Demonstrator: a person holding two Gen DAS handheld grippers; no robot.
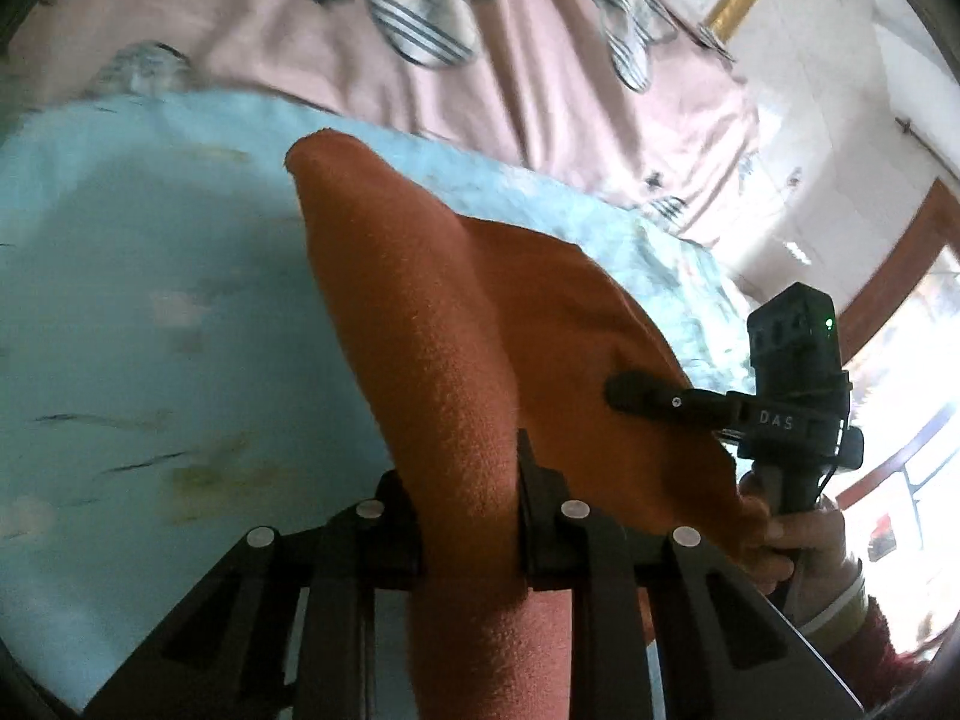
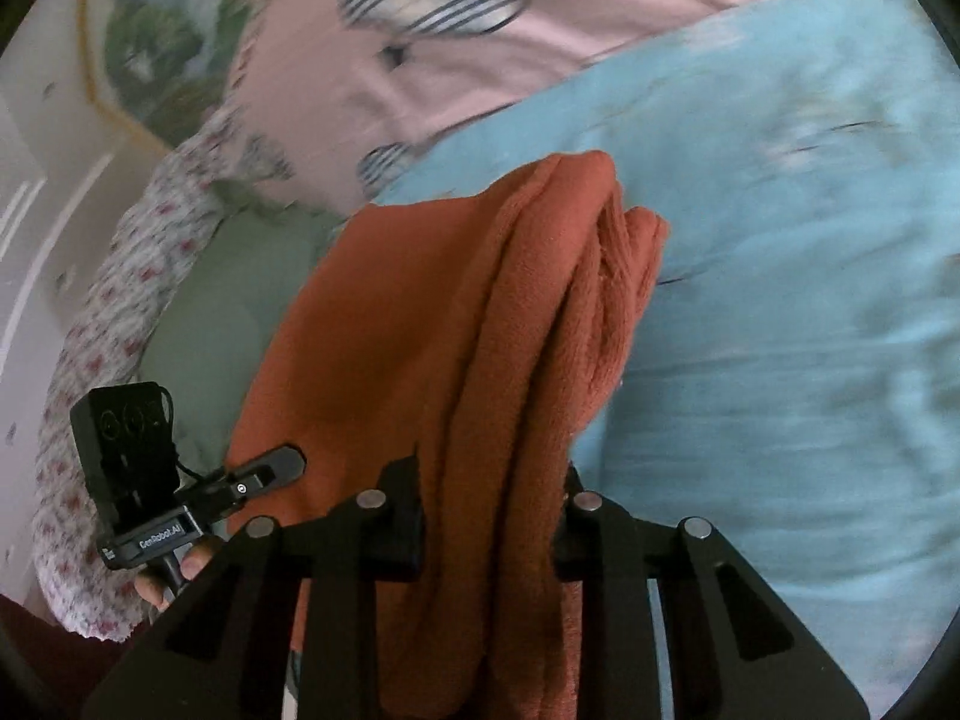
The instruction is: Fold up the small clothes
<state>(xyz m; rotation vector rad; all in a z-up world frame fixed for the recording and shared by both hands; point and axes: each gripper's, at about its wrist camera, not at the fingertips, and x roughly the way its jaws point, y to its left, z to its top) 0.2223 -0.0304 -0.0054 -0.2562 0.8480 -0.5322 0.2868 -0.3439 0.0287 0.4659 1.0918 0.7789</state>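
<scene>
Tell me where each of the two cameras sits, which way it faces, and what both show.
Left wrist: on the left hand-held gripper, looking down along its fingers at the orange garment on a light blue sheet; the right hand-held gripper and hand show.
Right wrist: on the right hand-held gripper, facing the same garment; the left hand-held gripper shows.
Shared: garment, blue sheet, pink bedding.

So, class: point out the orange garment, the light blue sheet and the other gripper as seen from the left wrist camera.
orange garment (image 1: 432,324), left wrist view, on its raised middle fold.
light blue sheet (image 1: 150,276), left wrist view, on a bare stretch left of the garment.
right gripper (image 1: 618,391), left wrist view, at its fingertips against the garment.
</scene>
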